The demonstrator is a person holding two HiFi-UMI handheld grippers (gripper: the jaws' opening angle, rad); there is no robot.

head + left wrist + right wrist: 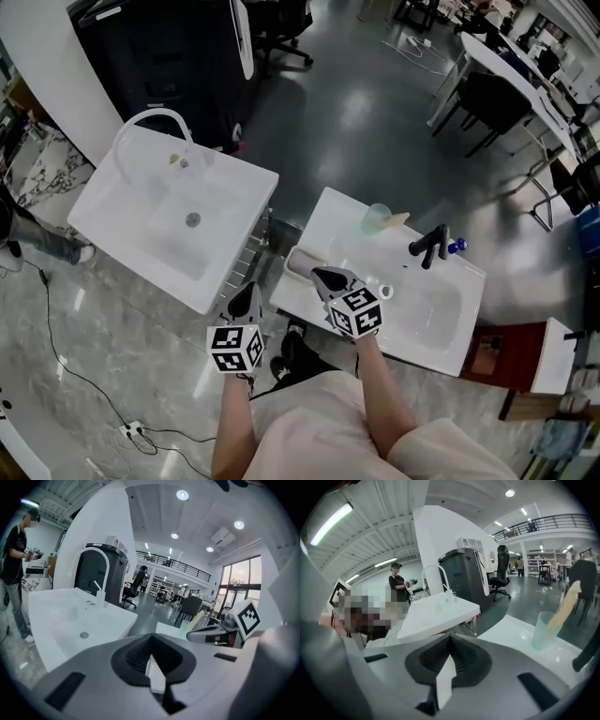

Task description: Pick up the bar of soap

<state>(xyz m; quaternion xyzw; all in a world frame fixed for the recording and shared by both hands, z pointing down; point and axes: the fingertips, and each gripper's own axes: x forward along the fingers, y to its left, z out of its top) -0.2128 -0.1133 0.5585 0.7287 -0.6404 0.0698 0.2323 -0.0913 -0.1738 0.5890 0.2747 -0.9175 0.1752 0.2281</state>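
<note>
Left gripper (246, 302) and right gripper (329, 278) are both closed and empty. The small soap (173, 159) lies on the white sink (101, 208), its direction unclear. The floor (356, 112) is grey and shiny.

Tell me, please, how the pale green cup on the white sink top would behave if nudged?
The cup looks like thin translucent plastic, so it is probably light and would slide easily on the glossy sink top. The long beige item leaning out of it likely makes it top-heavy, so a high push might tip it.

Small yellowish bar of soap (173, 159) on white sink (103, 202) rim (beside faucet (155, 112))
</note>
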